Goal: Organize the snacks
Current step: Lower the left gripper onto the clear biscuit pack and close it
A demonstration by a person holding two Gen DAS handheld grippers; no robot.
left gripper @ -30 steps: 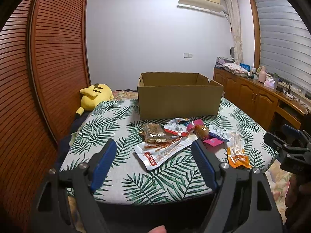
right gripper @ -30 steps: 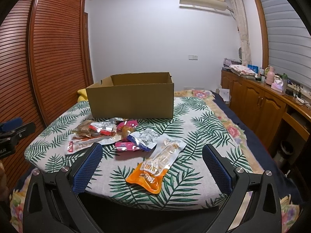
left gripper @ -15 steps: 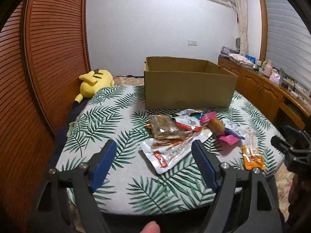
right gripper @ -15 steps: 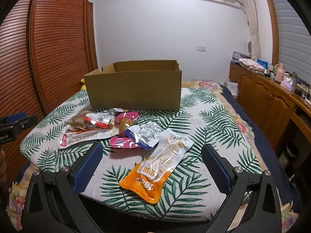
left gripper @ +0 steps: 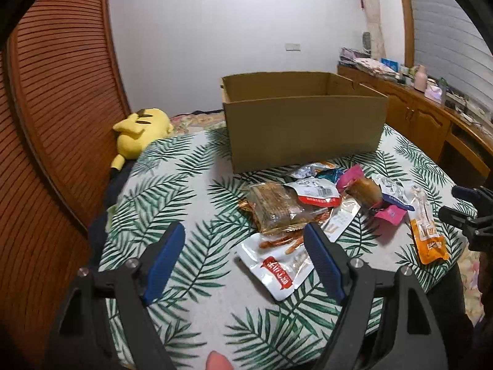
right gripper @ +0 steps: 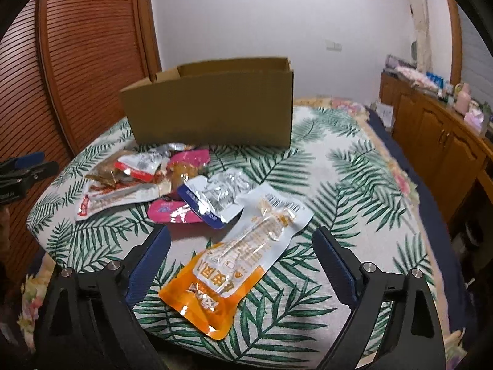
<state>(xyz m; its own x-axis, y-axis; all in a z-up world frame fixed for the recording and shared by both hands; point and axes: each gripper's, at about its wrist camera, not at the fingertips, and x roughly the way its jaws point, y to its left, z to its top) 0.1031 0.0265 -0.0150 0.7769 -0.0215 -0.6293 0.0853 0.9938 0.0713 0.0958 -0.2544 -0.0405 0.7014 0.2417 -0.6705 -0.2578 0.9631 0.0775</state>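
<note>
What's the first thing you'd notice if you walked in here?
Probably the big open brown cardboard box standing on the palm-leaf bedspread, with a messy heap of shiny snack packets right in front of it. Then the yellow plush toy lying at the bed's far left edge, beside the slatted wooden doors.

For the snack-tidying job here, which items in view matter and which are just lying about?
Part of the job: orange snack pouch, white-and-red pouch, clear-wrapped brown snack, pink packets, silver-and-blue pouch, open cardboard box.

Just lying about: yellow plush toy, pink bottle on the wooden cabinet.
</note>
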